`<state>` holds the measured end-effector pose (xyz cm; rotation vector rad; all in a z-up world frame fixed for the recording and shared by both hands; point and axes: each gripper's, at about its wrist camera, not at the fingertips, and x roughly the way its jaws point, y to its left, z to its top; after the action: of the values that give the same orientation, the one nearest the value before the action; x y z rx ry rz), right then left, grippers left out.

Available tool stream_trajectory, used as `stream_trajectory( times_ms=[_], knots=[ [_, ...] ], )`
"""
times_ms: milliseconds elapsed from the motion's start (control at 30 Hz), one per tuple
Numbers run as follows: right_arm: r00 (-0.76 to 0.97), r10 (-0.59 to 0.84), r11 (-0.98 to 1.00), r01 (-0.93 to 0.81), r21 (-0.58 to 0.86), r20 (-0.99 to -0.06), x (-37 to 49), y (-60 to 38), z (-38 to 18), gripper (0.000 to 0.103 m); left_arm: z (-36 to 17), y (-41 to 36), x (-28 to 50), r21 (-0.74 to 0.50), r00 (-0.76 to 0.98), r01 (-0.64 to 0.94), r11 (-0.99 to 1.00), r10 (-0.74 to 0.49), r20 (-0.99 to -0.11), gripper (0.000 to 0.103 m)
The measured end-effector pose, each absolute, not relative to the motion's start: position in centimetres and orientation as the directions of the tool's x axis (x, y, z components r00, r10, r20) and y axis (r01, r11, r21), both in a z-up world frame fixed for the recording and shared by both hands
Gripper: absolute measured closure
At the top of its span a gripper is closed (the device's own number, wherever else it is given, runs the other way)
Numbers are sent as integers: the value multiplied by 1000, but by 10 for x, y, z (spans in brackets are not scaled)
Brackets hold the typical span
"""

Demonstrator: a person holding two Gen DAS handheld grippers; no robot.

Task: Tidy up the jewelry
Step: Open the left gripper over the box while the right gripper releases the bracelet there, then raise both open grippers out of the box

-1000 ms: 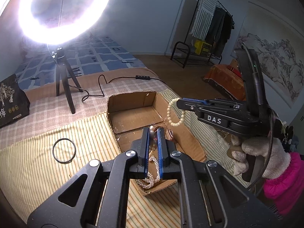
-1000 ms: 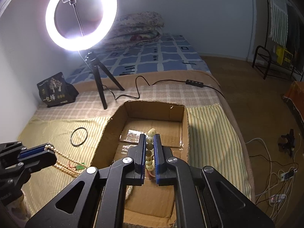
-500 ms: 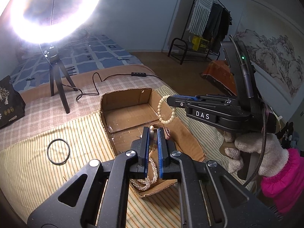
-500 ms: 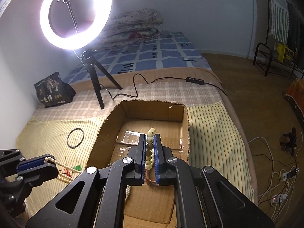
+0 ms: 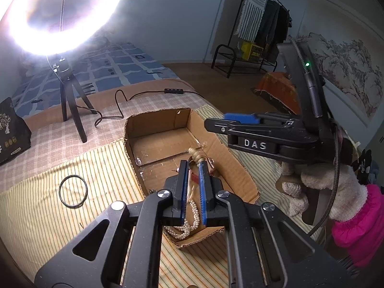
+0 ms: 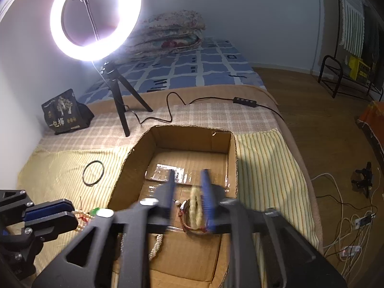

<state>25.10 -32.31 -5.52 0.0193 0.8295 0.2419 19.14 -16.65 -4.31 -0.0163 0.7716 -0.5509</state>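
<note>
Right gripper over the cardboard box, jaws opening, pale bead bracelet loose between them, lying in the box. Left gripper jaws opening too; pearl necklace runs between its pads, grip unclear, and hangs onto the box floor.
</note>
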Motion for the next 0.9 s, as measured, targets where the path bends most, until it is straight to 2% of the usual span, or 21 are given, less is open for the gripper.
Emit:
stream_trajectory(
  times_ms=[33,67,133,233,300,367,400,633,733,900],
  knots=[
    [658,216,974,-200,110,-722,250,-324,-54,51,-43,-166,191,-211,584,467,859,-479,-656,75],
    [667,211,975,-193,108,-715,249,-325,-53,43,-42,-165,191,-212,588,467,859,-480,-651,65],
    [676,203,977,-185,104,-708,248,-326,-51,41,-41,-164,190,-209,598,463,862,-477,-644,58],
    [680,187,981,-172,94,-709,249,-326,-50,32,-40,-164,189,-204,599,464,862,-475,-645,58],
    [683,183,982,-167,92,-707,249,-327,-50,31,-41,-163,189,-199,599,462,864,-470,-648,57],
    [681,183,982,-165,94,-709,249,-327,-50,31,-41,-163,188,-195,603,460,866,-466,-648,47],
    [681,180,982,-163,93,-710,249,-327,-50,31,-41,-163,188,-194,605,458,867,-464,-647,46],
    [684,177,983,-154,97,-708,247,-328,-47,31,-40,-161,186,-188,610,457,870,-460,-645,45],
    [682,169,985,-149,91,-711,246,-328,-47,31,-38,-159,184,-179,614,457,871,-455,-645,39],
    [682,158,987,-131,92,-714,242,-328,-44,27,-34,-153,180,-173,620,456,873,-451,-642,38]
  ],
)
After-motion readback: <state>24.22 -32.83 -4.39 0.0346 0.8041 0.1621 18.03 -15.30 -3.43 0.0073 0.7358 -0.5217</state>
